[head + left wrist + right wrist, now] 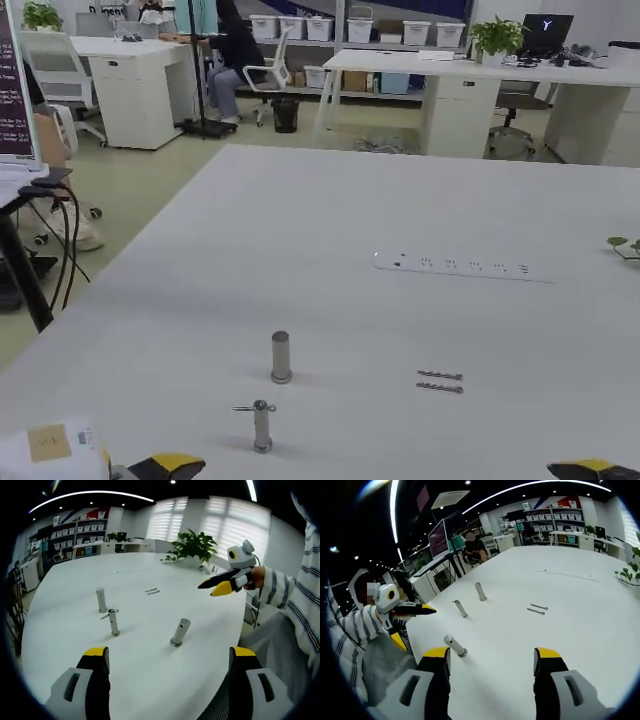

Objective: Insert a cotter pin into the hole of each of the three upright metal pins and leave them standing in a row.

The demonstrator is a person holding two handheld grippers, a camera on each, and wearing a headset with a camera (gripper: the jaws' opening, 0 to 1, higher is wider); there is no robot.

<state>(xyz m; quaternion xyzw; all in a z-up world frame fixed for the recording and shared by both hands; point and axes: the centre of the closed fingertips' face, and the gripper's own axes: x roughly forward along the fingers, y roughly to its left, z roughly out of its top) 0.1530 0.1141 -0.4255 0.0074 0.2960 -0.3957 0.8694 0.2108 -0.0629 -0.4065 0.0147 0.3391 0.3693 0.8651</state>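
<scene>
Left gripper and right gripper hover empty, jaws spread wide, over the white table; at lower centre one metal pin carries a cotter pin, a bare pin above it, two loose cotter pins to the right

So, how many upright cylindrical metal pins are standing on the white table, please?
3. One bare silver pin stands farthest; the second pin, holding a cotter pin, is nearer; the third pin stands apart, nearer still.
</scene>
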